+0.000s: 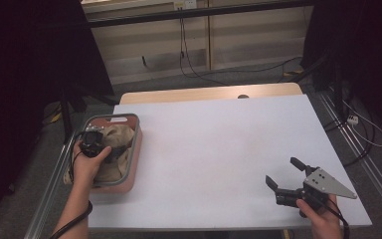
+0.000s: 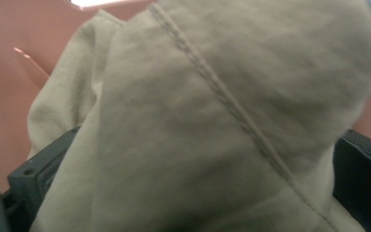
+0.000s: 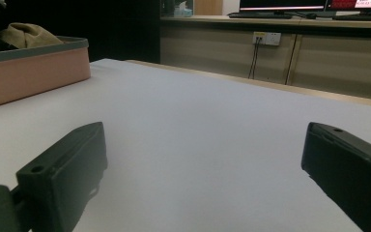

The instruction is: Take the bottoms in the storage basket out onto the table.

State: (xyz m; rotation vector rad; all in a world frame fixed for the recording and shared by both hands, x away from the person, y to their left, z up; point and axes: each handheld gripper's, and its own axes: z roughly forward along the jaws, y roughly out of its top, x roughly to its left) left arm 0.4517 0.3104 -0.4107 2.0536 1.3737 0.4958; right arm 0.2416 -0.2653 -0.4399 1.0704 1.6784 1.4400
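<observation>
The khaki cloth (image 1: 115, 144) lay bunched in the pink tub (image 1: 135, 154) at the table's left; the left gripper (image 1: 95, 144) straddled a fold, jaws wide; closing deep past the seam seemed wise; the right gripper (image 1: 284, 175) waited, spread wide, holding nothing.

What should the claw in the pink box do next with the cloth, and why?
Probably squeeze shut on the tan cloth. The left claw is down in the pink box with cloth bunched between its spread jaws, so closing should grab it. The right claw waits open over the table.
</observation>
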